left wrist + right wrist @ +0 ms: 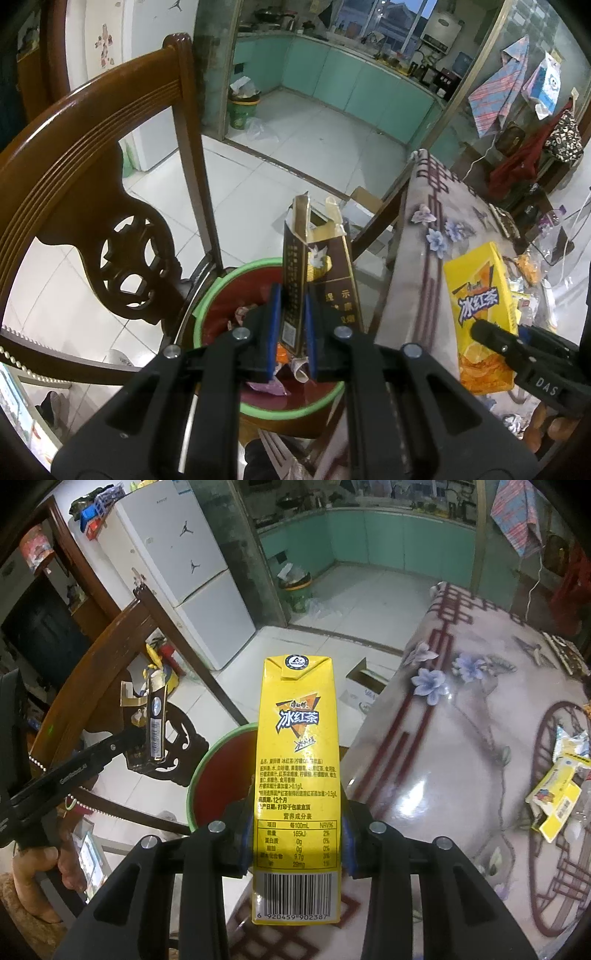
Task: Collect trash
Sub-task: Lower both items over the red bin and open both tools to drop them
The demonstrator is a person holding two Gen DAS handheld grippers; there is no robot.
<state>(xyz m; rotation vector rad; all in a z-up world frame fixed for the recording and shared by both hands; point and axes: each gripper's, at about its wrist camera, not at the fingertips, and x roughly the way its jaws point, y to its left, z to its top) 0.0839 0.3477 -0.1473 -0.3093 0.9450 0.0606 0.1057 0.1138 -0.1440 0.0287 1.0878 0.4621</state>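
Note:
My left gripper [290, 332] is shut on an opened brown cigarette pack [314, 273] and holds it upright above a green-rimmed trash bin [207, 295] with a red liner and some scraps inside. My right gripper [297, 843] is shut on a yellow iced-tea carton [297, 760], held upright at the table's edge beside the same bin [201, 771]. The carton also shows in the left wrist view [480, 295], and the cigarette pack shows in the right wrist view [155, 723] at the left.
A carved wooden chair [92, 206] stands left of the bin. The table with a flowered cloth [461, 716] lies to the right, with yellow wrappers [557, 794] on it. A cardboard box [364, 686] sits on the tiled floor beyond. A fridge [177, 572] stands behind.

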